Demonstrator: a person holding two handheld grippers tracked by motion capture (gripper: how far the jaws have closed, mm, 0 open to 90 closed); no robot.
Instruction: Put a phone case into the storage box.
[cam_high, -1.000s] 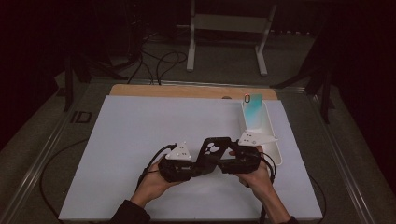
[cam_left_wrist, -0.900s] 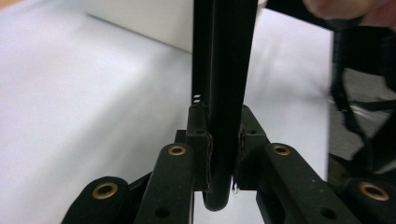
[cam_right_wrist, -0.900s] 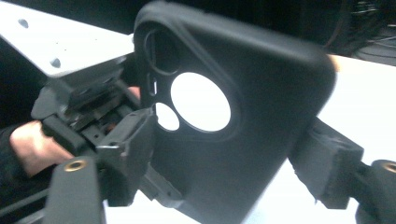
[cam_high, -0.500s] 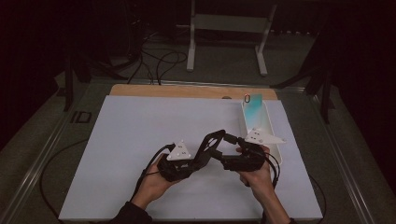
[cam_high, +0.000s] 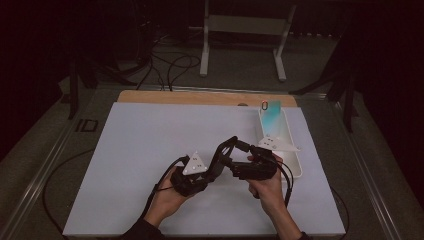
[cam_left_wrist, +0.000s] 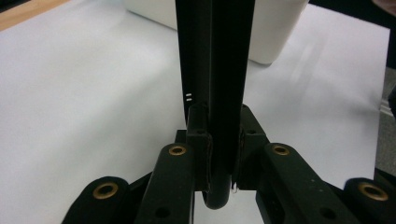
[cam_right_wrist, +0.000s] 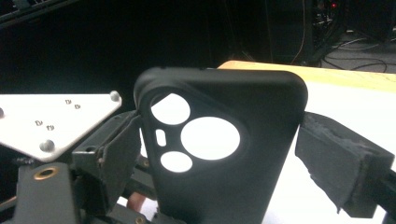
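1. One black phone case (cam_right_wrist: 219, 149) is pinched edge-on between the pressed-in jaws of the left gripper (cam_high: 220, 157), above the mat's near middle.
2. The right gripper (cam_high: 239, 162) jaws are seen spread either side of the case, not touching.
3. One white tray (cam_high: 292, 150) is set on the white mat (cam_high: 125, 165); a dark room lies beyond.
4. Three round camera holes and one slot are only made out in the right gripper view.
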